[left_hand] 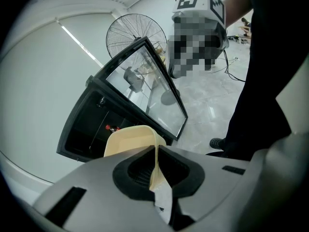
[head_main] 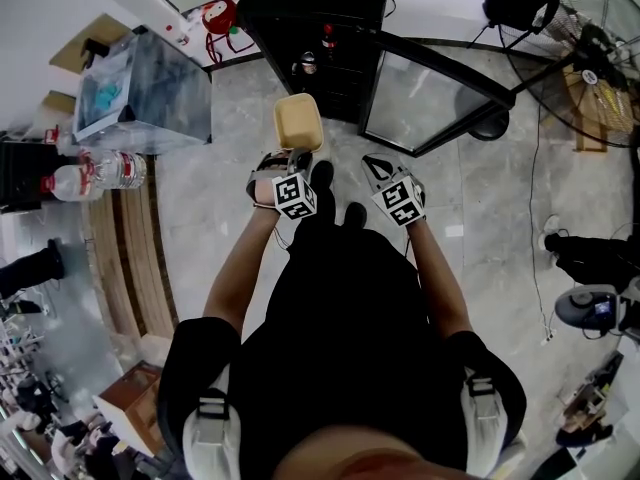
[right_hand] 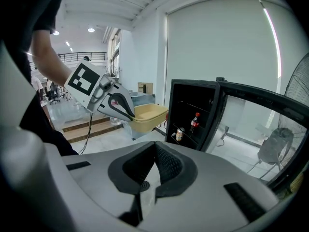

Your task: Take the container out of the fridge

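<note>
Container first: one cream tub, already clear of the fridge, in the air before its open front, with your left gripper jaws clamped on its near rim. The taking-out looks done, so next you need somewhere to set it down. By size you have one fridge, one glass door swung wide, one bottle and one can on the shelves. Your right gripper jaws are together, holding nothing.

Clad in black short-sleeved top, black shoes, pale shoulder straps; equipped with grey left hand-held gripper and right hand-held gripper, topped by black-and-white marker cubes.
</note>
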The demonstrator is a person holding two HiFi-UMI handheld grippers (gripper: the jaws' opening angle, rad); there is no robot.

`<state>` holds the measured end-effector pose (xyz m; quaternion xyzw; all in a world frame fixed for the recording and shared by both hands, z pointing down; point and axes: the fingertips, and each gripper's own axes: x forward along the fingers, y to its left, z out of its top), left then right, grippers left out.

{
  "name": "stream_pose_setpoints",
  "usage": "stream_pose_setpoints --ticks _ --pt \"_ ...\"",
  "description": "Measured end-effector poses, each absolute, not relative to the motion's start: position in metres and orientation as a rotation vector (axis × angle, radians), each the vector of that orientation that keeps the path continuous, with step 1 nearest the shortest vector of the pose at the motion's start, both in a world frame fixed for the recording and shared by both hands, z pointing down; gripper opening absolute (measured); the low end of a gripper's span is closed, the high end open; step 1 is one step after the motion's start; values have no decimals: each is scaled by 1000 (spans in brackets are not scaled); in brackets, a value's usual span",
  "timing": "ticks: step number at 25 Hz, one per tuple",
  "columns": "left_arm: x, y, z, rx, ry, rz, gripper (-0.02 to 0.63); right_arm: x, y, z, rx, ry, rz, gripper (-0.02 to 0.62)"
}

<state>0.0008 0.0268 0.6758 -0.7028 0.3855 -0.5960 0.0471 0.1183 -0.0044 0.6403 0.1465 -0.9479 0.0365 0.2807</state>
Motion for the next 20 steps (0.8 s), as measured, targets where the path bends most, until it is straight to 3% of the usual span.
stream_pose_setpoints --ticks 20 --pt "-4 35 676 -2141 1206 -1828 34 111 5 641 364 -2535 102 -2"
